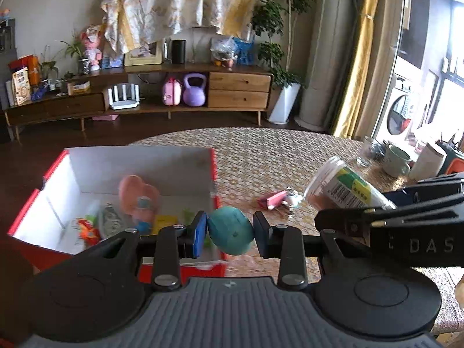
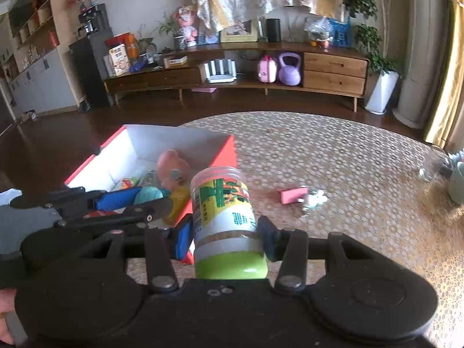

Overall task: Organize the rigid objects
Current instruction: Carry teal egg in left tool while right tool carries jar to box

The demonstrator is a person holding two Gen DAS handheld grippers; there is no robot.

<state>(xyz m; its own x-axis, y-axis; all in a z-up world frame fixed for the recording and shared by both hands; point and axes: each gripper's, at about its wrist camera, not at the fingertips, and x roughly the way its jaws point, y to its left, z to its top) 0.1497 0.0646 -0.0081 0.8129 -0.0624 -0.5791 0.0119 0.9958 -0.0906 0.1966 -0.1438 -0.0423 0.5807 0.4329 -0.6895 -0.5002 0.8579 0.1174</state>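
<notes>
My left gripper (image 1: 230, 230) is shut on a teal egg-shaped toy (image 1: 231, 230), held above the near right corner of a red box (image 1: 37, 191) with a white inside. The box holds a pink heart-shaped toy (image 1: 139, 192) and several small items. My right gripper (image 2: 224, 236) is shut on a clear plastic jar (image 2: 224, 217) with a green lid and a printed label, lid end toward the camera. In the left wrist view the jar (image 1: 345, 187) shows at the right, gripped by the right gripper's black fingers (image 1: 391, 217). The right wrist view shows the left gripper (image 2: 139, 200) with the teal toy (image 2: 148, 195) over the box (image 2: 226, 152).
A pink eraser-like block (image 2: 294, 195) and a small white trinket (image 2: 314, 198) lie on the patterned tablecloth (image 2: 333, 150) right of the box. A glass jar (image 1: 368, 150), a mug (image 1: 397, 161) and a white cup (image 1: 427, 161) stand at the table's far right. A low wooden cabinet (image 1: 240, 90) lines the far wall.
</notes>
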